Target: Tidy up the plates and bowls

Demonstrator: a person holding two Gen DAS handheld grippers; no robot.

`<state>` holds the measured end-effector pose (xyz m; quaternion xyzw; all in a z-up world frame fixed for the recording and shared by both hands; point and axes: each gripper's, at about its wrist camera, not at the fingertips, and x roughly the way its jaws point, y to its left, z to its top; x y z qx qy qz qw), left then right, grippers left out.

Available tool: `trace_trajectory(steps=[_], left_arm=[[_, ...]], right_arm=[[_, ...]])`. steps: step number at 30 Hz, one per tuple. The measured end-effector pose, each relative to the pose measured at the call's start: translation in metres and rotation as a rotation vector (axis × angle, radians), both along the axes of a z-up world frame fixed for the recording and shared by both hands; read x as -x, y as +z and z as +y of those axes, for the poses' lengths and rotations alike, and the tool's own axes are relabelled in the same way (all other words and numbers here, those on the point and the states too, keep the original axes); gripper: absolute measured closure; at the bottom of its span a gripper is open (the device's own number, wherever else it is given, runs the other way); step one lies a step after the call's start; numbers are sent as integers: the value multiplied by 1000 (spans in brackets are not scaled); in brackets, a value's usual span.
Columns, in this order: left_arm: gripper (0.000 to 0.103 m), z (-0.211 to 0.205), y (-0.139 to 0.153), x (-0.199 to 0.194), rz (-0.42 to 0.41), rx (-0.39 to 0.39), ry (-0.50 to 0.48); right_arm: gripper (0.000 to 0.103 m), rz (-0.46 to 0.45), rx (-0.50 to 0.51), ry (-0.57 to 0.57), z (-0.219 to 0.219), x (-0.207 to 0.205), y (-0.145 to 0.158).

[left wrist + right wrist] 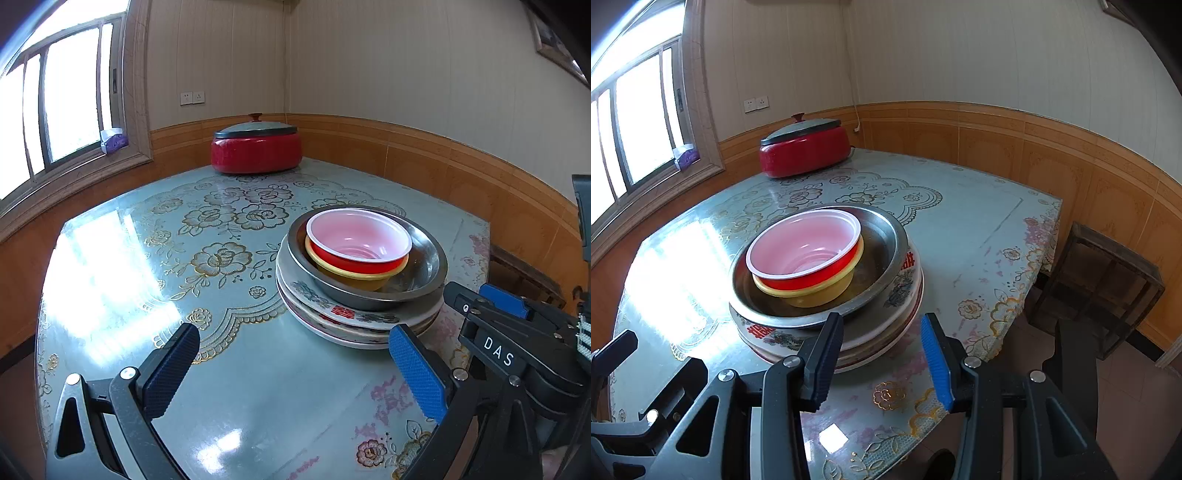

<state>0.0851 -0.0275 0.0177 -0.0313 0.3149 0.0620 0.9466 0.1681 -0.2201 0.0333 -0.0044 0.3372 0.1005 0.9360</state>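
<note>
A stack stands on the flowered table point(258, 387) point(979, 221): patterned plates point(332, 310) point(905, 291) at the bottom, a steel basin point(424, 266) point(882, 240) on them, a yellow bowl point(354, 280) point(820, 295) in the basin, and a red bowl point(358, 240) point(805, 247) with a pale inside nested on top. My left gripper point(293, 330) is open just short of the plates' near rim. My right gripper point(882, 319) point(476, 295) is also open at the stack's right side. The plates' rim shows between its pads, which do not press on it.
A red pot with a grey lid point(255, 151) point(803, 151) sits at the table's far corner by the wall. A wooden crate point(1097, 284) stands on the floor past the table's right edge. A window with a tissue pack point(112, 142) is on the left.
</note>
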Motion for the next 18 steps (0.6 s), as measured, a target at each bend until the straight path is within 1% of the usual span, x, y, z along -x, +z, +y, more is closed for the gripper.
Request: trace_trajectory(steps=[18], left_arm=[[0, 3, 0, 2, -2, 5, 7]], right_arm=[[59, -4, 5, 17, 4, -1, 2]])
